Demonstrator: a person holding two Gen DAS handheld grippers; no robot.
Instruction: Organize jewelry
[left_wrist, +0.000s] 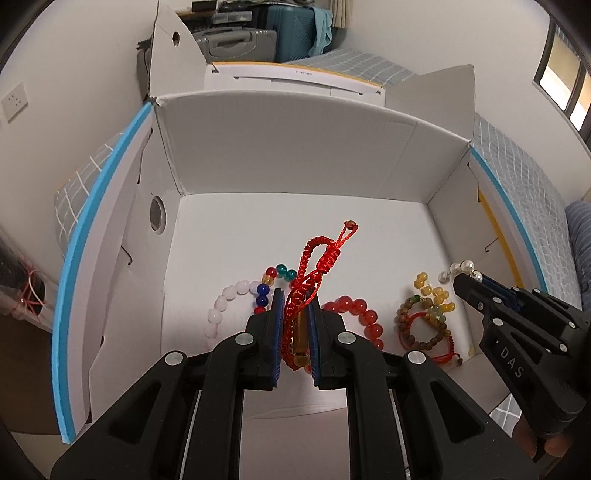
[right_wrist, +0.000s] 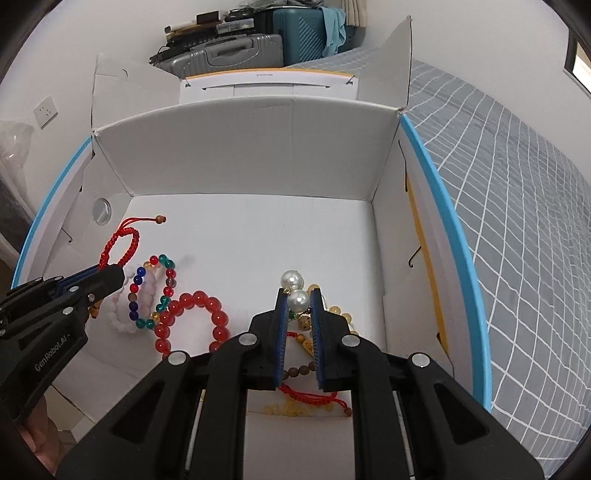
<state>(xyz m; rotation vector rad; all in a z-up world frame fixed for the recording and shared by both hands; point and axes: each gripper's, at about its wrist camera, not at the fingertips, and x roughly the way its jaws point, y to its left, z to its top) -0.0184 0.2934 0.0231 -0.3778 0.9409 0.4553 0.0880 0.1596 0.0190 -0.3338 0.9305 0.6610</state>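
My left gripper (left_wrist: 297, 295) is shut on a red braided cord bracelet (left_wrist: 317, 258) and holds it above the floor of a white cardboard box (left_wrist: 295, 155); it also shows at the left of the right wrist view (right_wrist: 110, 275). My right gripper (right_wrist: 298, 293) is shut on a pearl bracelet (right_wrist: 295, 291); it shows at the right of the left wrist view (left_wrist: 460, 278). On the box floor lie a red bead bracelet (right_wrist: 192, 321), a multicoloured bead bracelet (right_wrist: 155, 291), a pale pink bead bracelet (left_wrist: 229, 306), and a pile of yellow and brown bead bracelets (left_wrist: 428, 314).
The box walls stand tall on the far side and both sides, with blue-edged flaps (right_wrist: 443, 236). A grey checked bedspread (right_wrist: 517, 221) lies to the right. Suitcases (right_wrist: 258, 44) stand beyond the box.
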